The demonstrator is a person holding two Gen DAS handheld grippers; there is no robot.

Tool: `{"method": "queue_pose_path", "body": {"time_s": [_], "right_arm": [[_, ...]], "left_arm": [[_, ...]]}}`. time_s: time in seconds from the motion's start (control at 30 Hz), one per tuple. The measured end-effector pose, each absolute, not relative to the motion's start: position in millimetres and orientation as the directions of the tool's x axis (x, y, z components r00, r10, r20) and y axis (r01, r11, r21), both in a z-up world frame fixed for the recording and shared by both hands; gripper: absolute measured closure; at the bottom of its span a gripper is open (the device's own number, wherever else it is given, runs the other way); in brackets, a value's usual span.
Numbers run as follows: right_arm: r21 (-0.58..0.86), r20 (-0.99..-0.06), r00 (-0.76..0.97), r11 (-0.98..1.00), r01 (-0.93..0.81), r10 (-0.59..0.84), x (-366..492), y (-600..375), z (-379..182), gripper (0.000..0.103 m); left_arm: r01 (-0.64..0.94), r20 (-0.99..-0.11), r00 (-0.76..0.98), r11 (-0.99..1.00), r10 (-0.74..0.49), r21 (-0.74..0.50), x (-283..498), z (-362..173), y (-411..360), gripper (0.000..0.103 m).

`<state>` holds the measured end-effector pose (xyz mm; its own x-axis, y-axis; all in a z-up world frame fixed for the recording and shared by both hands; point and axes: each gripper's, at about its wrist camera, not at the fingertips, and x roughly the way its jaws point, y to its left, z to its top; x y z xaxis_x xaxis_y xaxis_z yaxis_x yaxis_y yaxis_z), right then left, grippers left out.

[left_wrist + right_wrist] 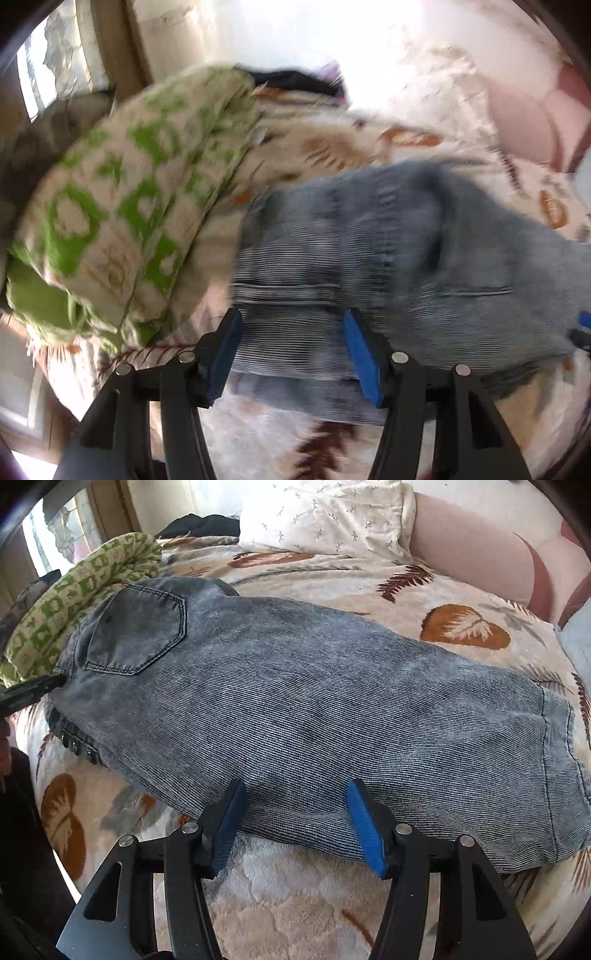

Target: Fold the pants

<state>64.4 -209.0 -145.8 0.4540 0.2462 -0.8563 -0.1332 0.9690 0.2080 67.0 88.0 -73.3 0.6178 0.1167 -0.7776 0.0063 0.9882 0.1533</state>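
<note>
pants (388, 251) motion-blurred, green quilt (122, 206) smeared

Black claw (295, 825), blue ribbed pads (364, 830), silver pivots

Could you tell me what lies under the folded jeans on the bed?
The jeans rest on a cream leaf-print blanket, which shows all around them. Their far left corner overlaps the green patterned quilt. Whatever lies directly beneath the denim is covered.
</note>
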Motion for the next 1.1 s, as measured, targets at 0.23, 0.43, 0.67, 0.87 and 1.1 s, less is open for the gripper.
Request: {"method": "queue_pose_path", "body": {"time_s": [0.23, 0.43, 0.67, 0.87, 1.1], "right_arm": [[0.275, -0.786, 0.532, 0.949, -0.156, 0.315, 69.7, -211.1, -114.7, 0.047], [0.521, -0.686, 0.485, 0.831, -0.193, 0.542, 131.3, -220.8, -89.5, 0.047], [0.7, -0.626, 0.317, 0.692, -0.173, 0.712, 246.3, -202.8, -93.8, 0.047], [0.763, -0.624, 0.16, 0.641, -0.085, 0.765, 304.3, -183.1, -127.0, 0.044], [0.796, -0.6, 0.004, 0.597, -0.097, 0.8, 333.9, -162.0, -160.2, 0.043]], "left_arm": [[0.218, -0.727, 0.681, 0.972, -0.084, 0.092, 61.9, -53.2, 12.2, 0.043], [0.346, -0.811, 0.566, 0.936, -0.149, 0.069, 74.5, -97.7, -16.7, 0.045], [0.426, -0.794, 0.589, 0.893, -0.153, 0.144, 59.1, -119.5, -24.5, 0.047], [0.445, -0.781, 0.596, 0.886, -0.188, 0.127, 56.4, -118.8, -20.7, 0.048], [0.442, -0.776, 0.599, 0.89, -0.197, 0.115, 54.0, -119.4, -20.0, 0.048]]}}
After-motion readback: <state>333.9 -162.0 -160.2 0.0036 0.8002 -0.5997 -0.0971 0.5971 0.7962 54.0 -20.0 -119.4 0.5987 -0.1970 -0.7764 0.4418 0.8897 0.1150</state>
